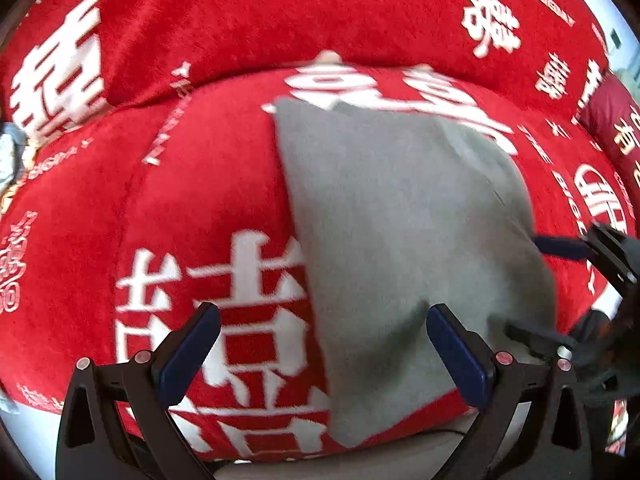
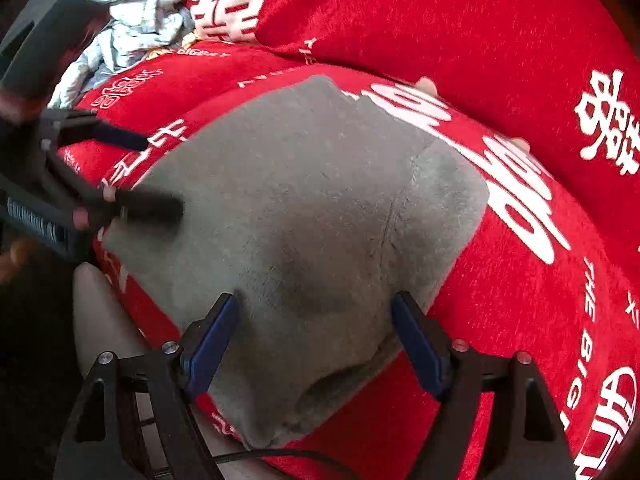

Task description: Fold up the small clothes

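Left gripper: jaws spread wide and holding nothing, its right finger over the near part of the grey garment, its left finger over bare cover. Right gripper: jaws likewise wide apart and empty, both blue-padded fingers poised over the near edge of the same garment. In the right wrist view the left gripper enters from the left, one finger lying over or just at the cloth's left edge; whether it touches cannot be told because of blur.

The grey garment lies spread on the seat cushion of a sofa under a red cover printed with white characters. It forms a compact, roughly four-sided shape with fairly straight edges. A seam or fold line runs down its right part in the right wrist view, and the near corner hangs slightly over the cushion's front edge. The layered, tidy outline suggests at least one fold is already made, though the layers cannot be counted.

At the far left of the sofa sits a crumpled heap of pale clothes, evidently not yet folded.

Judged progress: this piece is partly folded or close to finished; a further fold or setting it aside may remain, and the heap is still to be dealt with.
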